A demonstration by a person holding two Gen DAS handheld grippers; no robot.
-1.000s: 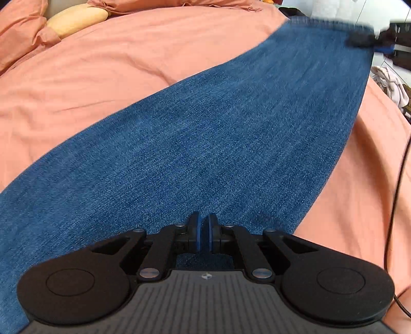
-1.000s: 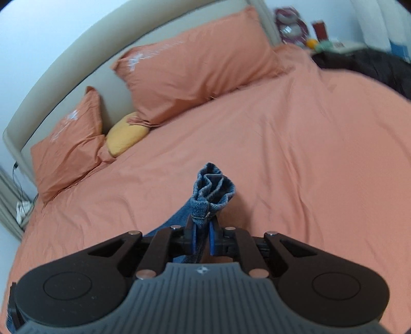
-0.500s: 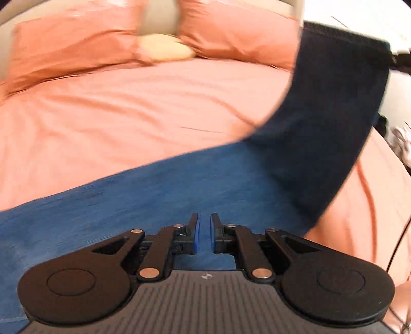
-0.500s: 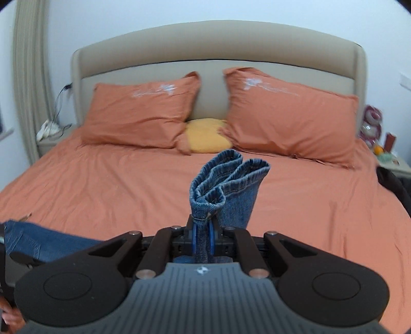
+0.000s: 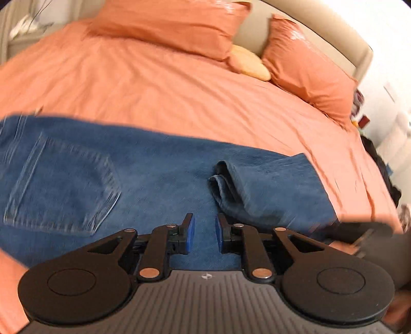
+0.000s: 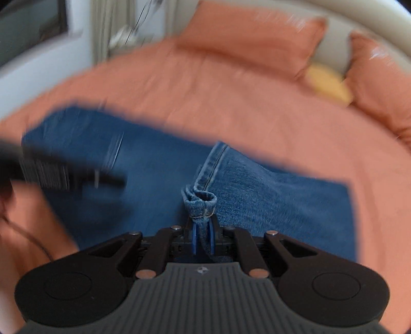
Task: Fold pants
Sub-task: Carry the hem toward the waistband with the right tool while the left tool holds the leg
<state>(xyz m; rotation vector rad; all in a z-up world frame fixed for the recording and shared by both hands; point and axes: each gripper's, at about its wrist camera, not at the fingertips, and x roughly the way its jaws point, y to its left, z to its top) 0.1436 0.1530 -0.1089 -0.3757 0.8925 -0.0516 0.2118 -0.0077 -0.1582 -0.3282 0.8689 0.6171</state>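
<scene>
Blue pads of the left tool (image 5: 204,232) stand a little apart with nothing between them; its jaws have just been opening, and denim lies below. The right tool (image 6: 203,237) pinches the bunched hem (image 6: 201,203) of the pants (image 5: 143,177) tight between its pads. Those jeans lie spread across the orange bed (image 5: 159,87), one leg end doubled back over the rest, a back pocket (image 5: 61,190) facing up at the left. Beyond sit two orange pillows (image 5: 174,23) with a yellow cushion (image 5: 248,63) between them, against a beige headboard (image 5: 318,23).
</scene>
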